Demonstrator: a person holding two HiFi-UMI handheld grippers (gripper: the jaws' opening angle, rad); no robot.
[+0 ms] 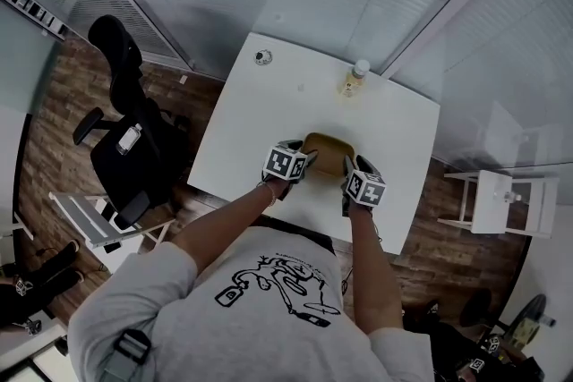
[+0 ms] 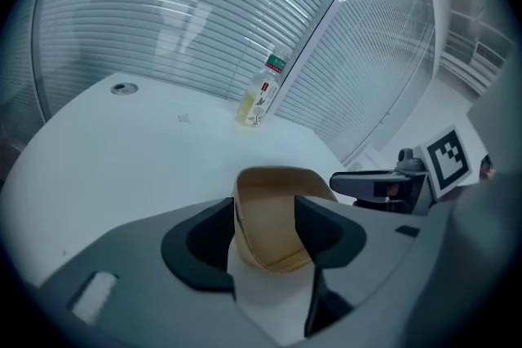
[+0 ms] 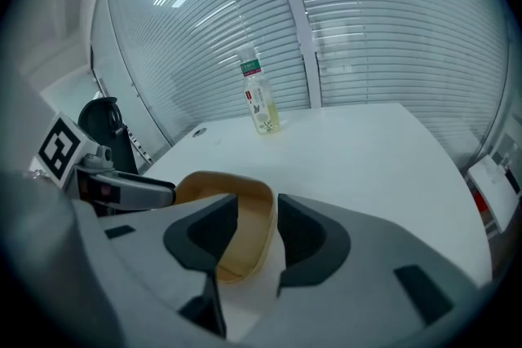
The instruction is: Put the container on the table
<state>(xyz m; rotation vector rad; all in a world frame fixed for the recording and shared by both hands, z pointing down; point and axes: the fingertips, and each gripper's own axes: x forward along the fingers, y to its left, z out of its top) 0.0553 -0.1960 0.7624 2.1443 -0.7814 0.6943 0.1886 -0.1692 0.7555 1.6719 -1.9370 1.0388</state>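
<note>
A shallow tan wooden container [image 1: 327, 152] rests on the white table [image 1: 260, 125] near its front edge. My left gripper [image 1: 307, 159] is at the container's left end and my right gripper [image 1: 347, 167] at its right end. In the left gripper view the open jaws of the left gripper [image 2: 265, 228] straddle one thin wall of the container [image 2: 277, 212], with a clear gap. In the right gripper view the right gripper [image 3: 258, 228] straddles the opposite wall of the container [image 3: 208, 185], its jaws closer together but apart from the wall.
A plastic bottle [image 1: 355, 79] of yellowish liquid stands at the table's far edge, and a small round fitting [image 1: 261, 57] sits at the far left corner. A black office chair [image 1: 125, 130] stands left of the table, a white stool [image 1: 501, 201] to the right.
</note>
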